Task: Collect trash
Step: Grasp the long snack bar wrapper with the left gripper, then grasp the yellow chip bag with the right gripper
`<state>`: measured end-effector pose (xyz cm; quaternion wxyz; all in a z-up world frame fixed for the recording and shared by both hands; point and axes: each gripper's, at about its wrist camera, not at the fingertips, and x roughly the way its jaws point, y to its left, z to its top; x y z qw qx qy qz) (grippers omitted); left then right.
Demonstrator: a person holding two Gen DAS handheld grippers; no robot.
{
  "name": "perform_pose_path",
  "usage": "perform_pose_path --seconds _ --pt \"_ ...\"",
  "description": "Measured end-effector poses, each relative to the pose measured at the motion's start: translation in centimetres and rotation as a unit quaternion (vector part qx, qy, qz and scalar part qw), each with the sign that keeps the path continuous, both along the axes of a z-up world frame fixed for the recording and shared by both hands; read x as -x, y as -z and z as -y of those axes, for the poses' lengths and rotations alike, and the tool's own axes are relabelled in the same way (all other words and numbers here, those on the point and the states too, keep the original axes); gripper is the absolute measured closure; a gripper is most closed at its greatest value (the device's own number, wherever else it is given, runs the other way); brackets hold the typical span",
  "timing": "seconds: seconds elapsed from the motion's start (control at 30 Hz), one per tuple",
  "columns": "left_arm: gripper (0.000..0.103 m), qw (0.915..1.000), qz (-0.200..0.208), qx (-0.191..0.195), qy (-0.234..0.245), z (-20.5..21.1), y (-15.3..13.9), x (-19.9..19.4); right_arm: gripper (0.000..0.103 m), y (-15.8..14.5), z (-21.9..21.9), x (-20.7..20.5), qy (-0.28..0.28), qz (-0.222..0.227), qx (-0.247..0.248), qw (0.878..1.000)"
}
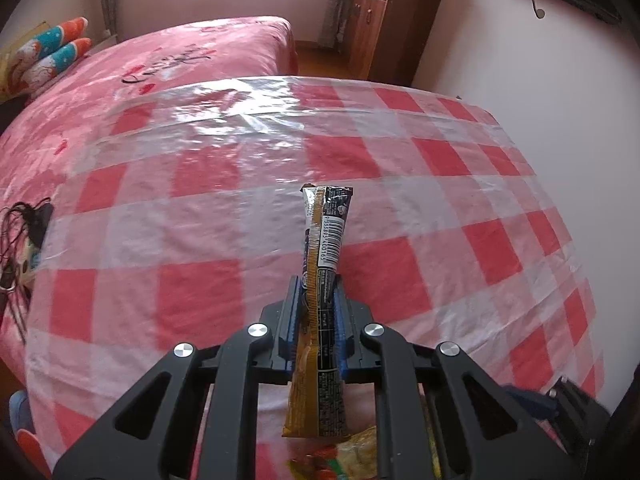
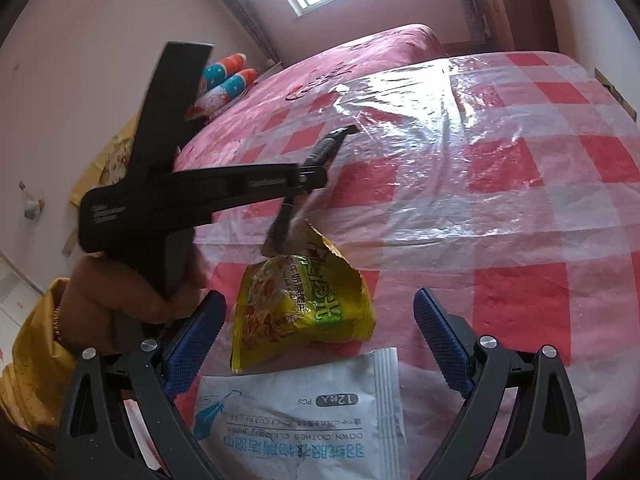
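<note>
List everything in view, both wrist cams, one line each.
snack wrapper: 1, black and gold, clamped in left tool
yellow snack bag: 1, yellow-green, on table
wipes packet: 1, white, nearest right tool
table cover: 1, red-white check under clear plastic
bed: 1, pink, behind table
cabinet: 1, brown wood, far wall
left tool: shut on wrapper
right tool: open, above packets
hand: 1, yellow sleeve, holding left tool

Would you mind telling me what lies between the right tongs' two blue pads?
In the right wrist view, the yellow snack bag lies between the open right tongs, with the white wipes packet just below.
</note>
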<state>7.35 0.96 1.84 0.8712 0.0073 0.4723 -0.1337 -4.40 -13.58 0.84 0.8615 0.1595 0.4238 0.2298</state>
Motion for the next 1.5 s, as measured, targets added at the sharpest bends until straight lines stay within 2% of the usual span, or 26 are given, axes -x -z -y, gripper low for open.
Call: perform_pose_path --seconds 0.13,0.37,0.4,0.47,0.63,0.8,0.93,1.0,1.1,1.17,1.23,1.37,1.5 --pt "0.087 0.9999 0.010 0.001 -0.006 -1.9 -0.6 1.5 0.009 0.2 -1.1 -0.5 -0.011 0.000 0.021 1.000" --pt "0.087 0.9997 -0.006 0.021 -0.003 -4.0 0.3 4.6 0.009 0.5 -3.5 -0.5 -0.041 0.005 0.051 0.998" --pt "0.087 0.9997 -0.008 0.024 -0.002 -4.0 0.5 5.0 0.011 0.5 -3.8 -0.5 -0.045 0.006 0.054 0.998" --pt "0.087 0.9995 -0.008 0.030 0.000 -4.2 0.6 5.8 0.025 0.4 -4.4 -0.3 -0.047 0.009 0.063 0.997" --pt "0.087 0.9991 -0.008 0.043 -0.002 -5.1 0.9 7.3 0.039 0.6 -4.2 -0.8 -0.031 0.010 0.067 0.997" --pt "0.087 0.9981 -0.010 0.061 -0.004 -5.8 1.2 8.9 0.039 0.5 -4.6 -0.8 -0.030 0.009 0.065 0.997" --pt "0.088 0.9973 -0.007 0.072 -0.003 -6.1 1.3 10.3 0.036 0.4 -5.9 -0.7 -0.036 0.016 0.089 0.995" --pt "0.088 0.9967 -0.005 0.080 -0.006 -6.4 1.4 10.8 0.038 0.5 -6.4 -0.6 -0.039 0.021 0.095 0.994" --pt "0.088 0.9960 -0.004 0.089 -0.009 -6.8 1.5 11.3 0.045 0.3 -7.0 -0.2 -0.044 0.035 0.110 0.992" --pt "0.088 0.9955 -0.002 0.094 -0.013 -6.9 1.6 11.6 0.056 0.0 -7.6 0.2 -0.043 0.047 0.115 0.991" --pt "0.089 0.9948 -0.004 0.101 -0.015 -7.2 1.6 11.7 0.061 -0.4 -8.1 0.7 -0.046 0.063 0.125 0.989" --pt "0.089 0.9932 -0.006 0.115 -0.022 -8.1 1.7 12.0 0.077 -0.7 -8.4 1.2 -0.051 0.077 0.121 0.988" --pt "0.089 0.9918 -0.002 0.125 -0.027 -9.0 1.6 12.4 0.086 -0.9 -8.7 1.4 -0.050 0.081 0.112 0.989"
